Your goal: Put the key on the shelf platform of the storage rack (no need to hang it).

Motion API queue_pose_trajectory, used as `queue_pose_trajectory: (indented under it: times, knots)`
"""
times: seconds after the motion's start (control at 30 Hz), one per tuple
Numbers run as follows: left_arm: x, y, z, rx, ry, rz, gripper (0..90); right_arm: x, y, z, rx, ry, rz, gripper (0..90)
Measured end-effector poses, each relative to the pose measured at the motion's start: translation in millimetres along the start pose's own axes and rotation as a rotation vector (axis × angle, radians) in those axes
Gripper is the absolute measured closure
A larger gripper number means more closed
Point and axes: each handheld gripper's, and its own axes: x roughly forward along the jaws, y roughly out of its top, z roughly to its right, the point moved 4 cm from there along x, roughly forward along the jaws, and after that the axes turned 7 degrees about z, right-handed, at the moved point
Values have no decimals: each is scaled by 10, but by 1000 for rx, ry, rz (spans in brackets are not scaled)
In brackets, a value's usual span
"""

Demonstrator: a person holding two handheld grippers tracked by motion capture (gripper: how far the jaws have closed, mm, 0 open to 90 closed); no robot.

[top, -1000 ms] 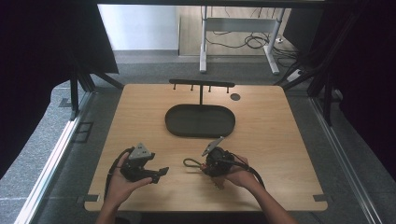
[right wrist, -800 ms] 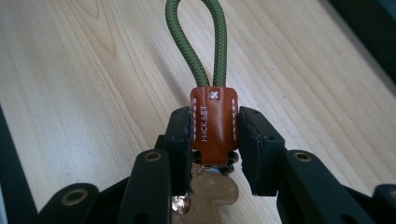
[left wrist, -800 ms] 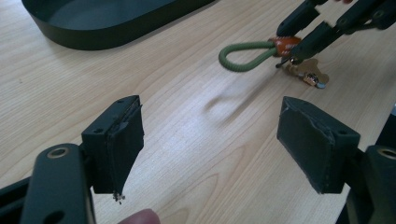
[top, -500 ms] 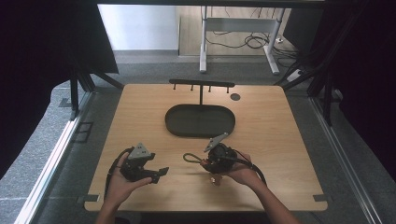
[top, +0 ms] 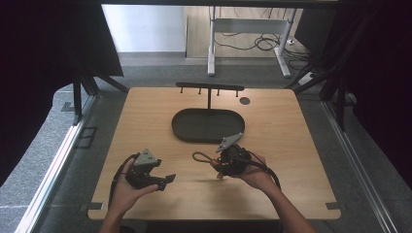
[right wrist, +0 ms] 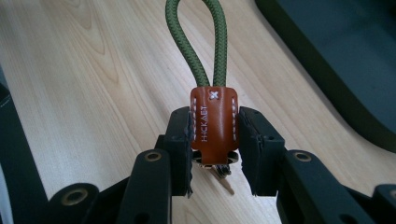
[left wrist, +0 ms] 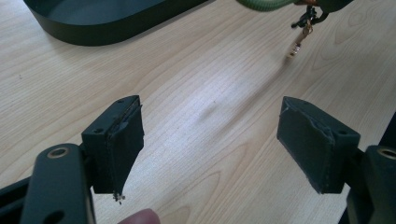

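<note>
- Right gripper (right wrist: 215, 140) — jaws pinch the brown leather tab of a keychain (right wrist: 214, 123) from both sides; pads press flat on the tab's stitched edges.
- From the tab a green cord loop (right wrist: 198, 42) stands forward past the jaws; below it a small metal key or clip hangs, partly hidden by the jaws.
- In the high view we see the right gripper (top: 228, 162) held above the table (top: 291, 145), just on our side of the tray (top: 207, 124), loop pointing left.
- Left gripper (left wrist: 224, 135): jaws spread wide, nothing between them, bare wood beneath. It sits near the front left of the table (top: 145, 172).
- Progress, as we judge it: pickup is done — the keychain is off the wood and firmly held. Left to do: carry it to the rack (top: 210, 88) behind the tray and slip the loop over a peg, or set it in the tray; we cannot tell which.
- Count: one keychain, one dark oval tray, one rack with four pegs, one small dark disc (top: 245, 101) at the far right of the table, two grippers.
</note>
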Motion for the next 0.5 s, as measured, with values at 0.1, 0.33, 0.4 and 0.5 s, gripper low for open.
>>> queue_pose_trajectory:
  times: [0.1, 0.33, 0.4, 0.5]
  knots:
    - [-2, -2, -5, -2, 2, -1, 231, -30, 20, 14, 2, -8, 6, 665]
    - [1, -1, 1, 2, 0, -2, 231, -78, 59, 34, -4, -19, 22, 665]
    - [1, -1, 1, 1, 0, -1, 231, -99, 75, 44, -7, -20, 25, 665]
    - [-1, 0, -1, 2, -1, 0, 231, -116, 88, 53, -7, -29, 25, 665]
